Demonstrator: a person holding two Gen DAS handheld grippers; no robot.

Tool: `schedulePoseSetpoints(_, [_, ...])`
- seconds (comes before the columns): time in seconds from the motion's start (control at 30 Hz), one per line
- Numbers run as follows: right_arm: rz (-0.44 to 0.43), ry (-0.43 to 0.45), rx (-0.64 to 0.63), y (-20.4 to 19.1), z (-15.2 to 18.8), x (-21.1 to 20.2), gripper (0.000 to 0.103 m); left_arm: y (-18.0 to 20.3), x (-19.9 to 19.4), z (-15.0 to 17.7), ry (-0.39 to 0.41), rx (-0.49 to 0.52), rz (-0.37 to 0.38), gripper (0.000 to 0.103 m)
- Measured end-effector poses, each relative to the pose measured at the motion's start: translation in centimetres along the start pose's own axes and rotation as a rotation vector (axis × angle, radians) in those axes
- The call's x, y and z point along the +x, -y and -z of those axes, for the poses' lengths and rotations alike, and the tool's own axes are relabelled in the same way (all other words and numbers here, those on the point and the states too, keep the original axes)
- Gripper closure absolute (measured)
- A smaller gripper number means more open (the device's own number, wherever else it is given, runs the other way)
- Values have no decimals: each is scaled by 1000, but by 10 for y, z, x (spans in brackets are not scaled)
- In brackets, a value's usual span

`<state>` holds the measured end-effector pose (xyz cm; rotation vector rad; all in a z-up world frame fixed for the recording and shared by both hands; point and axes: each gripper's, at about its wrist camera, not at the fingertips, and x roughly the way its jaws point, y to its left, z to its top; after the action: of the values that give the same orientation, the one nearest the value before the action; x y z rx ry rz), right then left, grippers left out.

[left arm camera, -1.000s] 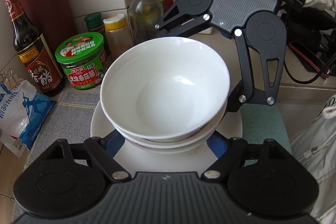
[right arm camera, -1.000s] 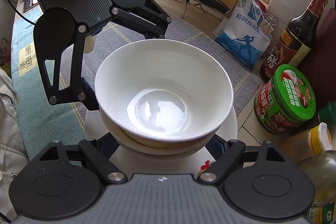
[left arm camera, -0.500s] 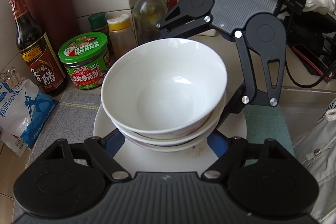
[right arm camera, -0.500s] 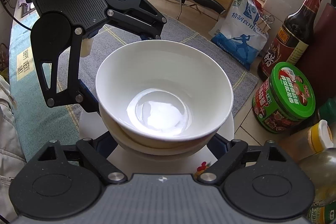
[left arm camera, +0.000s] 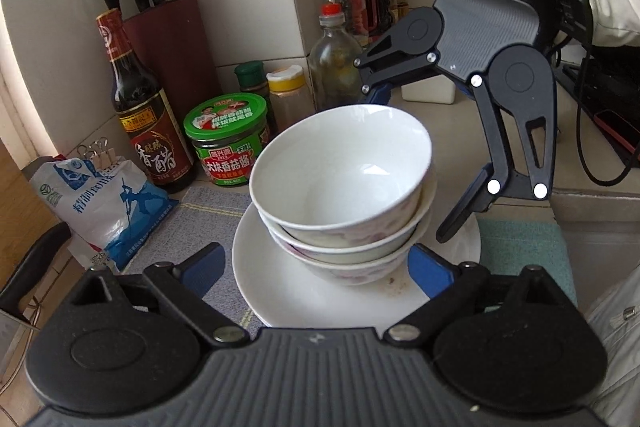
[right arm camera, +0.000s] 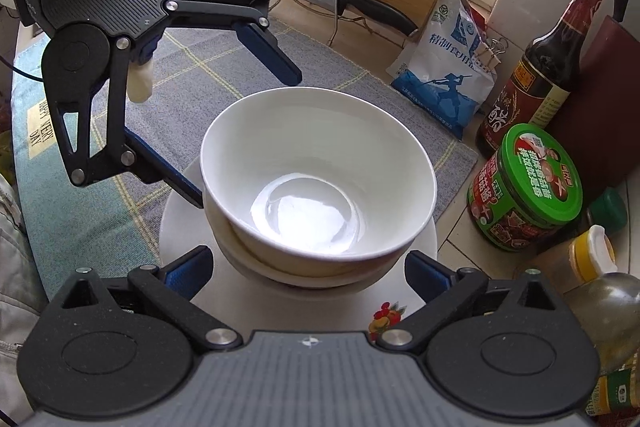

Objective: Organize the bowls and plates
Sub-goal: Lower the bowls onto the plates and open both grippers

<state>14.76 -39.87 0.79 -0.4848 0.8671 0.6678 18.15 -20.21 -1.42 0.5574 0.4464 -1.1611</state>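
A stack of white bowls [left arm camera: 344,187] sits nested on a white plate [left arm camera: 304,291] at the back of a kitchen worktop [right arm camera: 452,239], the plate resting partly on a grey checked mat [right arm camera: 200,75]. From the left wrist view at least three bowls can be counted, the topmost leaning a little off level toward the tiled wall. The left gripper [left arm camera: 316,267] and the right gripper [right arm camera: 308,269] flank the stack from opposite sides, and the jaws of both are opening at this moment; the blue pads stand clear of the bowls on either side, with the stack between them but nothing held. That reads as a release: the bowls appear to have been gathered and set down on the plate, so the stacking part of the job looks largely done. No other loose plates or bowls show in either view, though the worktop beyond the frames is hidden. What may remain is squaring the tilted top bowl and drawing both grippers away without knocking the stack. A green-lidded jar [left arm camera: 227,139], a dark vinegar bottle [left arm camera: 142,111] and a salt bag [right arm camera: 444,67] crowd the space just beside the plate.
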Motion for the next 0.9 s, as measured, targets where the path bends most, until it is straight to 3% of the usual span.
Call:
schedulePoseSetpoints(0.17, [103, -7, 75, -20, -6, -16, 0, 1, -35, 3, 119, -101, -43, 1])
schedulePoseSetpoints(0.37, [280, -61, 256, -54, -15, -26, 0, 5, -62, 15, 155, -191, -127, 1])
schedulePoseSetpoints(0.63, [499, -8, 662, -101, -18, -39, 0, 12, -92, 36, 79, -354, -194, 1])
schedulePoseSetpoints(0.8, [558, 69, 911, -130, -16, -49, 0, 16, -110, 37, 12, -407, -242, 1])
schedulePoseSetpoints(0.9, [588, 98, 965, -146, -19, -55, 0, 17, -115, 33, -38, -414, -284, 1])
